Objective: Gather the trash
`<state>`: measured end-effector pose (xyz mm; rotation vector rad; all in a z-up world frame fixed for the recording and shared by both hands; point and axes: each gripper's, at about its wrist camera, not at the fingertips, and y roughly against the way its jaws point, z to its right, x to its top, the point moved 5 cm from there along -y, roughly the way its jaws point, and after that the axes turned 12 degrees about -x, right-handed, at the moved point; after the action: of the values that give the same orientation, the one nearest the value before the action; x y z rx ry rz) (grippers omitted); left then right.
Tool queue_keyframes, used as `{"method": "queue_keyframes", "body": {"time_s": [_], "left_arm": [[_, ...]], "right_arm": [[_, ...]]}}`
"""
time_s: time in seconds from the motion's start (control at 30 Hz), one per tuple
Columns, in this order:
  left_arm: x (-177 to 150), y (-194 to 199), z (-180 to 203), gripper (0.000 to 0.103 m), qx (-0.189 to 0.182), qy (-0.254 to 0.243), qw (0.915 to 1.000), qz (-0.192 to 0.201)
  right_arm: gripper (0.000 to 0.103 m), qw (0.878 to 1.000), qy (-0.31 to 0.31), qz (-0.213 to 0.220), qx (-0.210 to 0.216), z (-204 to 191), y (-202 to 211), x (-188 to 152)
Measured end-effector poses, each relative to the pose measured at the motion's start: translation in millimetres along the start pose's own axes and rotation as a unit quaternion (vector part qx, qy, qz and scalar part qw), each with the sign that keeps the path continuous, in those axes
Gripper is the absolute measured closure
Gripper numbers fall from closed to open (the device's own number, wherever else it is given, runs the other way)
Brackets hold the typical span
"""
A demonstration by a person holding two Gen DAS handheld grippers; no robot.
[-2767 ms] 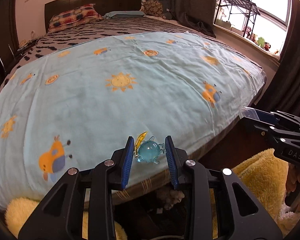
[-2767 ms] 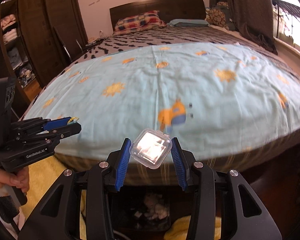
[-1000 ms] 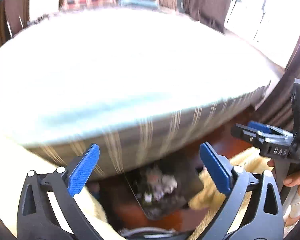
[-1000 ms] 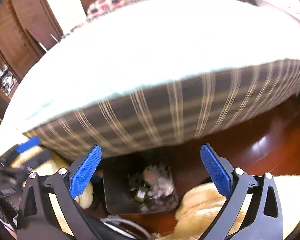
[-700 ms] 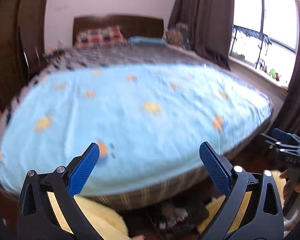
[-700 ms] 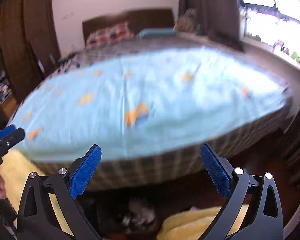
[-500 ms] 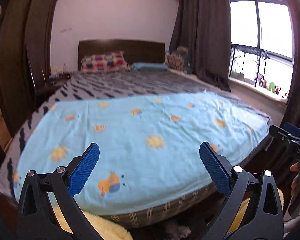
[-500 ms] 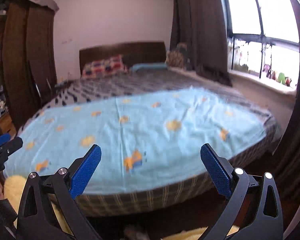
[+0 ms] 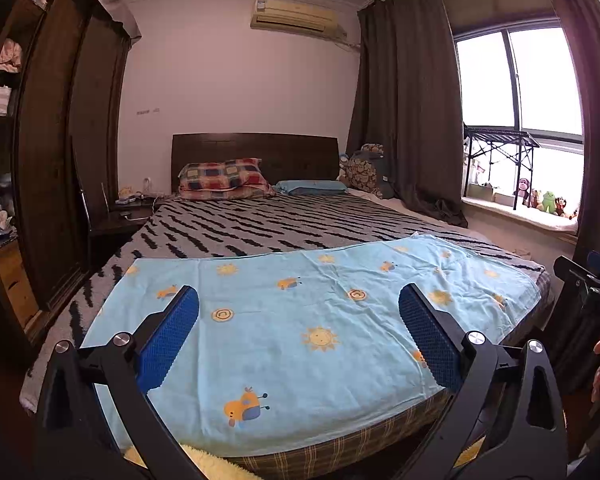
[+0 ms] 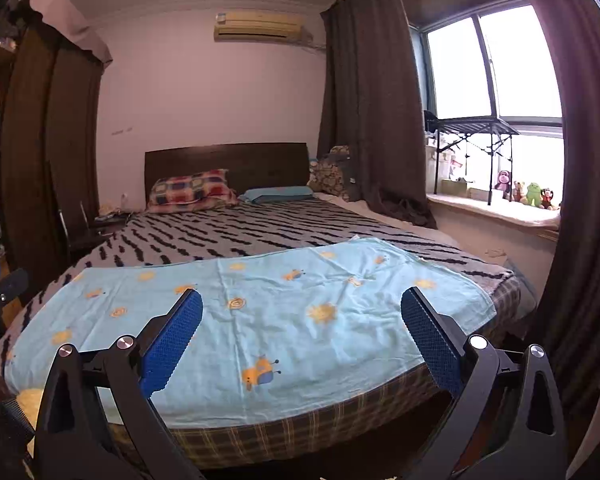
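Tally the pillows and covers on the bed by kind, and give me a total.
Pillows: 2, the checked pillow and the blue pillow
Light-blue printed sheet: 1
Black-striped blanket: 1
Total: 4

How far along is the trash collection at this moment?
Done, apparently: no trash shows on the blue sheet or the striped blanket. In hand: nothing; the left gripper and right gripper are both open and empty. Left: unclear, since the floor and any bin are out of view.
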<state>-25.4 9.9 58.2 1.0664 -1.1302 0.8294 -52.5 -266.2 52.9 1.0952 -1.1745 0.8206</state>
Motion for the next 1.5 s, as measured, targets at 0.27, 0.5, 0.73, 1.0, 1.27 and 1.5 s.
{"method": "queue_keyframes", "body": {"time_s": [0.27, 0.5, 0.73, 1.0, 1.27, 1.5], "left_arm": [[-2, 2, 9, 0.008, -0.005, -0.015, 0.9999, 0.001], [-3, 3, 6, 0.008, -0.004, -0.012, 0.9999, 0.001], [-1, 6, 7, 0.008, -0.003, -0.011, 0.9999, 0.007], [-1, 8, 9, 0.008, -0.004, -0.01, 0.9999, 0.009], [0, 9, 9, 0.008, -0.004, -0.009, 0.9999, 0.011], [1, 9, 11, 0.008, -0.004, -0.006, 0.9999, 0.012]], "right_arm": [[0.003, 1.0, -0.004, 0.001, 0.008, -2, 2, 0], [0.003, 1.0, -0.006, 0.001, 0.011, -4, 4, -1], [0.003, 1.0, -0.008, 0.0, 0.016, -7, 5, -1], [0.003, 1.0, -0.006, -0.004, 0.021, -10, 4, -3], [0.003, 1.0, -0.005, -0.006, 0.023, -12, 3, -4], [0.003, 1.0, -0.004, -0.009, 0.029, -14, 1, -5]]}}
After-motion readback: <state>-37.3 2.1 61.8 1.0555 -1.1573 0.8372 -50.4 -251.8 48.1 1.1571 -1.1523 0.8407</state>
